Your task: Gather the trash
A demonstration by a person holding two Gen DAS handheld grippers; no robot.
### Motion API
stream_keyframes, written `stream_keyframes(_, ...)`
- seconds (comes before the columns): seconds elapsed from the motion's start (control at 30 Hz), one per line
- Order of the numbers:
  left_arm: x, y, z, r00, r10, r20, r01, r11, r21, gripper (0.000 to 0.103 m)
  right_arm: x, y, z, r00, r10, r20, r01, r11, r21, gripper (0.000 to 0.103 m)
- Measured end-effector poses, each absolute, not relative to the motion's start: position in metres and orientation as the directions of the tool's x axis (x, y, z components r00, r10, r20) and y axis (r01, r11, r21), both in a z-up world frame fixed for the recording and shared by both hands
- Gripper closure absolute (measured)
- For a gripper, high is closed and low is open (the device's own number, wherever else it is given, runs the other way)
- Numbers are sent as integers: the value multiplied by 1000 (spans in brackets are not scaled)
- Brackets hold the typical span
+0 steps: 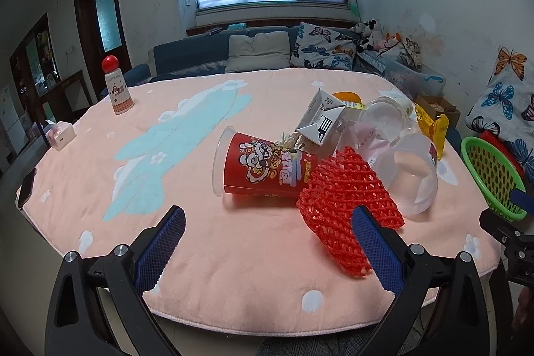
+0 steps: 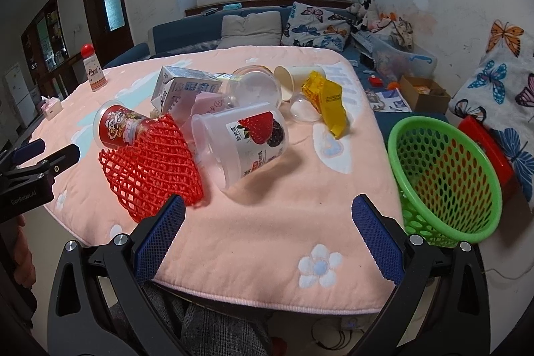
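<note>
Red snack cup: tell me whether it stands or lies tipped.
Tipped. The red snack cup lies on its side, its rim facing sideways, partly under the red net.

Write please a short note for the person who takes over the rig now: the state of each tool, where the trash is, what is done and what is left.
Left tool: open, empty, low over the near table edge by the red foam net.
Right tool: open, empty, between the net and the green basket.
Trash lies in a heap on the pink tablecloth: red snack cup, strawberry yogurt tub, milk carton, yellow wrapper.
Done: nothing visibly collected yet.
Left: move every piece into the basket.
</note>
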State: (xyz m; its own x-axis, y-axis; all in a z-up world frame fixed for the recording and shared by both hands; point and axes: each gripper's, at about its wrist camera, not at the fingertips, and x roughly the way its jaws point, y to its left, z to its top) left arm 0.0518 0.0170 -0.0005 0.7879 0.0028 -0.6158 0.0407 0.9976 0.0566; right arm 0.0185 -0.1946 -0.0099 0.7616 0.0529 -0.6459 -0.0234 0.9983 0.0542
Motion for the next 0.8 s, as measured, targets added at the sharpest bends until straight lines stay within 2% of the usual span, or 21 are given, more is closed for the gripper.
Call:
stream_keyframes(0.33, 69, 16, -12, 752, -16, -659, 49, 998, 31, 6, 50, -202, -8, 745, 85, -661, -53, 996, 69, 5)
stream_keyframes(0.57, 80, 14, -24, 723, -40, -689, 62, 998, 8, 6, 80, -224, -6, 749, 58, -660, -32, 998, 52, 8)
stream_keyframes(0.8, 91, 12, -38, 683, -87, -725, 88, 995, -36, 7, 126, -259, -10, 740, 38, -672, 3, 998, 60, 17)
